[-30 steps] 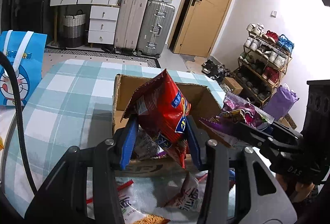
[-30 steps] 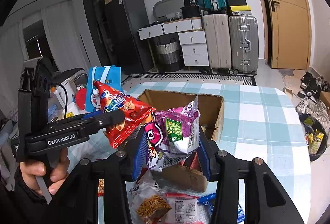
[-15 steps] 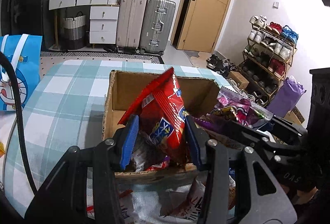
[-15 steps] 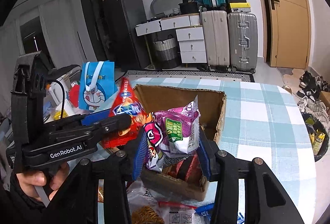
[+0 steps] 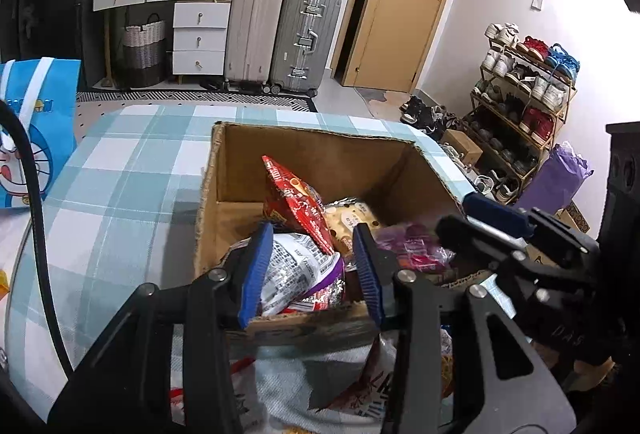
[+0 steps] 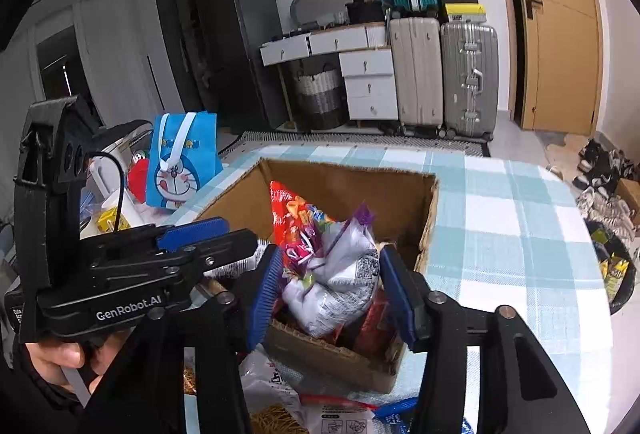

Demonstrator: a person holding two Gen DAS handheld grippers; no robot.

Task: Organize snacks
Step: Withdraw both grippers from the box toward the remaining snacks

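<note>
The left tongs (image 5: pixel 310 270) stand narrow over the near edge of a cardboard box (image 5: pixel 312 154), and their jaws have just been opening. Between the blue pads (image 5: pixel 256 270) lies only the box's contents: a silver packet (image 5: pixel 296 270) sits in the gap, near the left pad, though whether it touches cannot be told. The red bag (image 5: pixel 298 202) stands tilted just beyond the tips, inside the box and free of the pads. To the right of it, deeper in, lies a pale packet with brown dots (image 5: pixel 352 218).

The right tongs (image 6: pixel 328 282) are also over the box's near side, and their jaws too have just been opening. A purple-and-white bag (image 6: pixel 340 274) sits between the pads (image 6: pixel 266 286), resting on the other packets in the box; a gap shows on both sides of it, so the pads no longer press on it. The red bag leans against its far left side.

In the right view the left tongs reach in from the left, with a hand (image 6: pixel 60 358) under their handle. In the left view the right tongs come in from the right, beside a pink-purple packet (image 5: pixel 412 246) in the box.

Below both tongs, in front of the box, more snack packets (image 6: pixel 280 394) lie loose on the checked surface (image 5: pixel 120 174). Beyond the left side of the surface stands a blue cartoon bag (image 6: pixel 182 158).
</note>
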